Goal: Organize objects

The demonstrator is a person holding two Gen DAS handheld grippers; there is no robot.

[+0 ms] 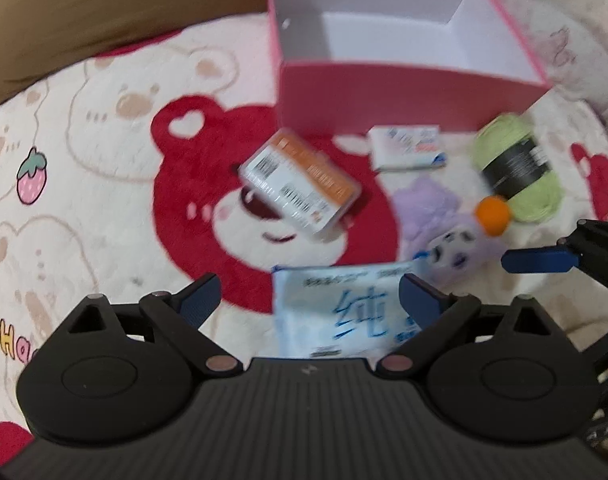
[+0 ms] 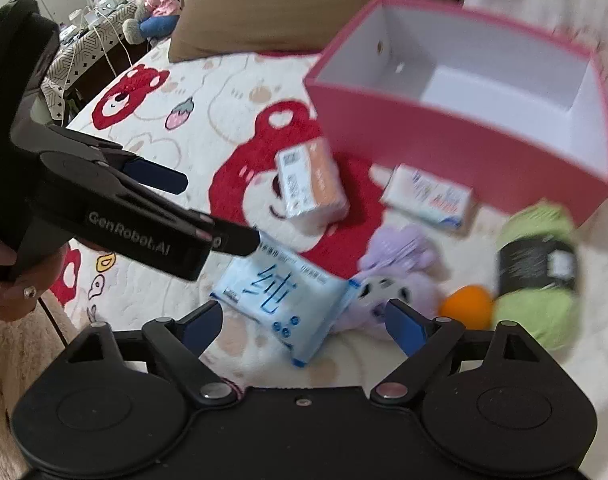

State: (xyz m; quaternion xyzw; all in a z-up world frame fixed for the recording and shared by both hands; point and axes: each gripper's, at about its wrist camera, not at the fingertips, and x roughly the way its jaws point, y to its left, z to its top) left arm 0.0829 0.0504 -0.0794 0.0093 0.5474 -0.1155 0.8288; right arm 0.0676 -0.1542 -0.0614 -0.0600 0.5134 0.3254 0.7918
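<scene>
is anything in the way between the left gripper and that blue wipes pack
Nothing visible. The left gripper is open just above the wipes pack, whose near part lies between its fingers. The purple plush toy touches the pack's right corner only.

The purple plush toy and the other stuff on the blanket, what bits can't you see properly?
- Purple plush toy: right wrist view, part hidden under the blue wipes pack, and blurred.
- Wipes pack: left wrist view, near end hidden behind the left gripper.
- Small white box: print unreadable, blurred in both views.
- Pink box: right wrist view, near wall hides some floor.
</scene>
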